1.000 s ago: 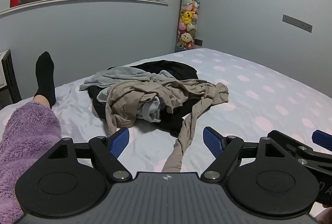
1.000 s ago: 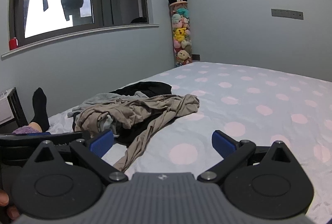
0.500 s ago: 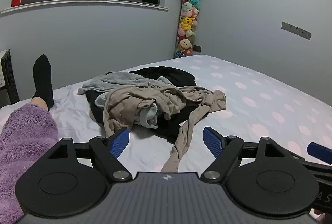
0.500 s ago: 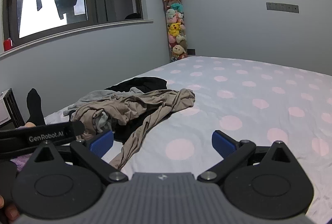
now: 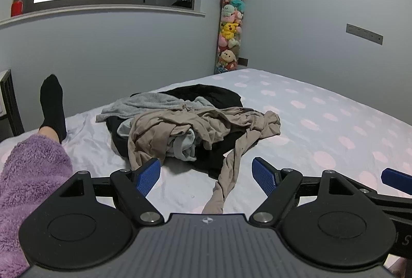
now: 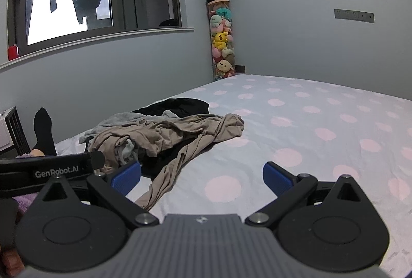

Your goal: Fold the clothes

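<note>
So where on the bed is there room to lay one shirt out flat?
The widest bare stretch is the dotted sheet right of the clothes pile, out to the grey wall. A smaller bare patch lies before the right tool. Left is crowded: pile, purple fuzzy sleeve, black-socked foot.

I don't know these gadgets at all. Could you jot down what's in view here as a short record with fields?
place: bed with a pink-dotted sheet, in a grey-walled room
clothes: one unfolded pile holding beige, grey and black garments
beige sleeve: trails from the pile toward the left gripper
left gripper: open, holding nothing
right gripper: open, holding nothing, over bare sheet
person: purple fleece leg and black sock, left of the pile
corner: tall tube of plush toys, panda on top
folding: not begun
</note>
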`<state>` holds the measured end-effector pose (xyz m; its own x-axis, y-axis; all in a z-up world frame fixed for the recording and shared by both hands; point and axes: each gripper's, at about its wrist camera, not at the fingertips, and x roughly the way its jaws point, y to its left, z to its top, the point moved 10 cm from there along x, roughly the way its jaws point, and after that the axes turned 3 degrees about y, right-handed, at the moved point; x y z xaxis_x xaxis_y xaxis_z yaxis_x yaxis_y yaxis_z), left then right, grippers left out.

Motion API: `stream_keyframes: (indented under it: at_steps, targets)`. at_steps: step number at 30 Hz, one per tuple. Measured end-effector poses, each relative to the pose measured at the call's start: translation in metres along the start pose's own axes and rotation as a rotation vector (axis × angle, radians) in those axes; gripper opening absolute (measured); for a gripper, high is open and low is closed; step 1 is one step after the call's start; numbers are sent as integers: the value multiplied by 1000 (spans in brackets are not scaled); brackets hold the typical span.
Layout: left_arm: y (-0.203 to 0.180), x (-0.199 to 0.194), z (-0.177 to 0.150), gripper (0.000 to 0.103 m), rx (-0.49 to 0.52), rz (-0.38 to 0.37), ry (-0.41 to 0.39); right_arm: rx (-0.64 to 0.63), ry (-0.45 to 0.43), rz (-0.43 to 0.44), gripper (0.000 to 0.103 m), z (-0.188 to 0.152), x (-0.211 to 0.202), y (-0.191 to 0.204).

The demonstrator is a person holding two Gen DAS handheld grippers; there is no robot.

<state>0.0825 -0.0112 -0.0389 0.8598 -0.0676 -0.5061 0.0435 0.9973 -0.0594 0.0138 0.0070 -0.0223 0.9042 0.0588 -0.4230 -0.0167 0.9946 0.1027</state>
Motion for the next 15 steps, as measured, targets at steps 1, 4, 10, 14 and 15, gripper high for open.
stream_keyframes:
  at_steps: [1,4,10,14,15]
  targets:
    - [0,0,0,78,3,0,-3,2,1,2,102,0,0,-1]
    - [-1,1,-1,78,8,-2,4,15,4,0,102,-1,1,-3]
    - [-2,3,-3,78,7,-1,17,16,11,-12,102,-2,1,-3]
    - [0,3,-5,78,2,2,23,20,19,-12,102,-3,3,-3]
    - [0,4,-5,78,1,2,24,21,23,-7,102,-4,3,-3]
